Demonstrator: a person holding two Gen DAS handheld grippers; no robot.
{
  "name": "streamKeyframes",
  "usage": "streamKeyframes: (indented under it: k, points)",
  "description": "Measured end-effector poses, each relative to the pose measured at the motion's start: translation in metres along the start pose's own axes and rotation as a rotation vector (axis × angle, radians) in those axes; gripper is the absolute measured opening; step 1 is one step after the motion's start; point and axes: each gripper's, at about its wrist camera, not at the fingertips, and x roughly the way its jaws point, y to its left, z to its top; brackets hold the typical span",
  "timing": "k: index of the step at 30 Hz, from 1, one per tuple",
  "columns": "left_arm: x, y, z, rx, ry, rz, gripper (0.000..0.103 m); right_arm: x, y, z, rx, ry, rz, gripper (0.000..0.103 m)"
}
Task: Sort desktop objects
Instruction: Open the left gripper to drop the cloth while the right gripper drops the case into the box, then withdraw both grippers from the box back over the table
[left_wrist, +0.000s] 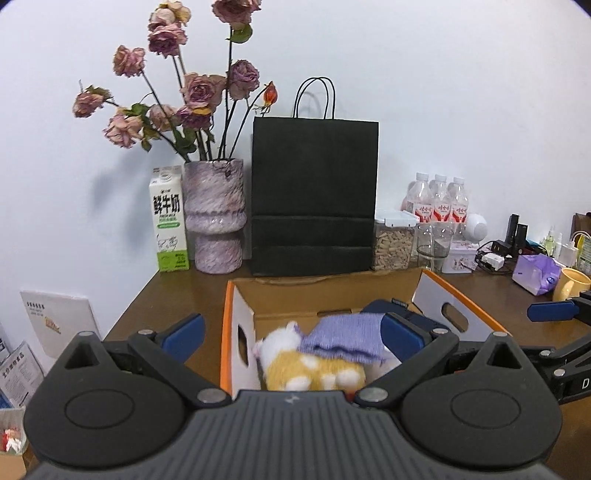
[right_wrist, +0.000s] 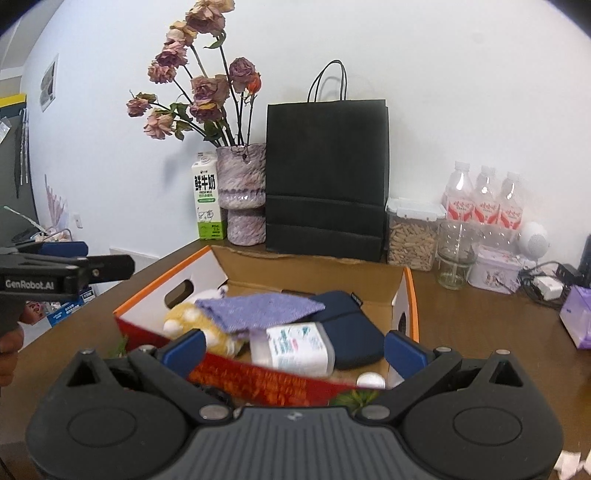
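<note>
Cardboard box (right_wrist: 310, 273) sits mid-desk, near side toward both grippers, its flaps open; stiff but light, likely best gripped at a side cutout. Inside, largest first: navy pouch (right_wrist: 351, 332) far right, soft, pinch an edge; purple knit cloth (right_wrist: 258, 310) draped over the yellow plush toy (right_wrist: 192, 321) at left, both limp and light, grab a fold; white plastic bottle (right_wrist: 295, 347) lying near, rigid, probably slick, take across the body. Left gripper (left_wrist: 291, 328) spread wide, empty, above the box. Right gripper (right_wrist: 293, 349) also spread, holding nothing.
</note>
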Motion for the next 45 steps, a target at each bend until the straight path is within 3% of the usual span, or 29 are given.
streamKeyframes:
  k: [9,20,24,42,45]
  points:
    - [-0.039,0.006,-0.028,-0.017,0.011,0.020,0.103,-0.032,0.012,-0.028,0.009,0.006,0.011,0.103]
    - [-0.063,0.006,-0.073,-0.091,0.094,0.026,0.103,-0.050,0.030,-0.068,0.032,0.054,-0.006,0.103]
    - [-0.062,0.003,-0.083,-0.099,0.125,-0.003,0.103,-0.048,0.034,-0.081,0.058,0.094,0.006,0.103]
    - [-0.030,-0.011,-0.097,-0.044,0.198,0.006,0.103,-0.029,0.025,-0.093,0.045,0.146,-0.062,0.103]
    - [-0.025,-0.012,-0.097,-0.044,0.204,-0.004,0.094,-0.026,0.025,-0.094,0.047,0.154,-0.055,0.103]
